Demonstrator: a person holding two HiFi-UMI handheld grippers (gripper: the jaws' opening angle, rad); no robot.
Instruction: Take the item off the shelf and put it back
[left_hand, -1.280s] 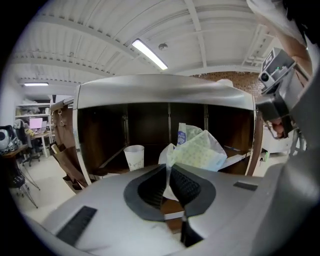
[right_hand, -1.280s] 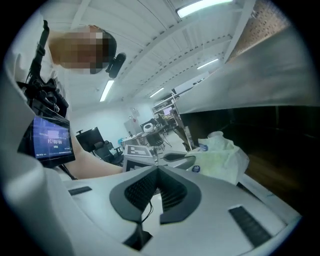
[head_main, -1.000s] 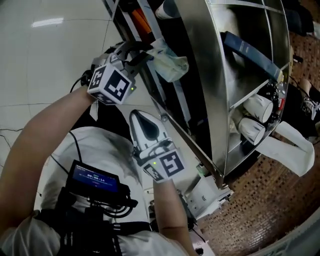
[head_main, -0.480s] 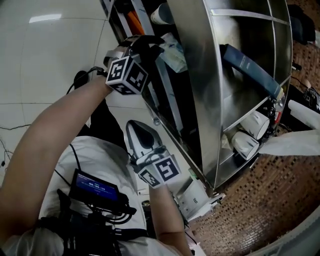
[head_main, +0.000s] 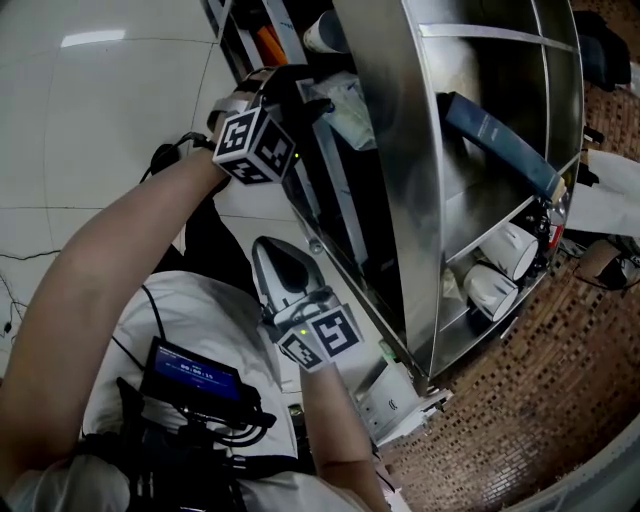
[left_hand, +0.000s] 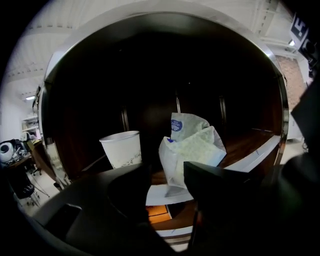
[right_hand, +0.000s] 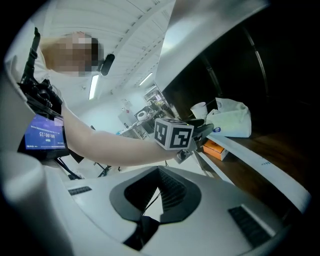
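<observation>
The item is a crumpled pale green and white bag (left_hand: 192, 150). It rests on the dark shelf board, just beyond my left gripper (left_hand: 167, 181). Its dark jaws have just been opening and now stand apart on either side of the bag's lower edge, not pressing it. In the head view the left gripper (head_main: 308, 92) reaches into the metal shelf (head_main: 400, 160), with the bag (head_main: 352, 100) at its tips. My right gripper (head_main: 270, 250), white, hangs lower beside the shelf front. Its jaws meet with nothing between them.
A white paper cup (left_hand: 121, 148) stands left of the bag, and an orange box (right_hand: 216, 148) lies under the shelf edge. White rolls (head_main: 510, 250) fill a lower compartment and a dark blue flat thing (head_main: 500, 130) leans above them. A white box (head_main: 395, 400) sits on the floor.
The left gripper carried the bag from in front of the shelf into it, then let go as its jaws opened. The right gripper dropped slightly.
</observation>
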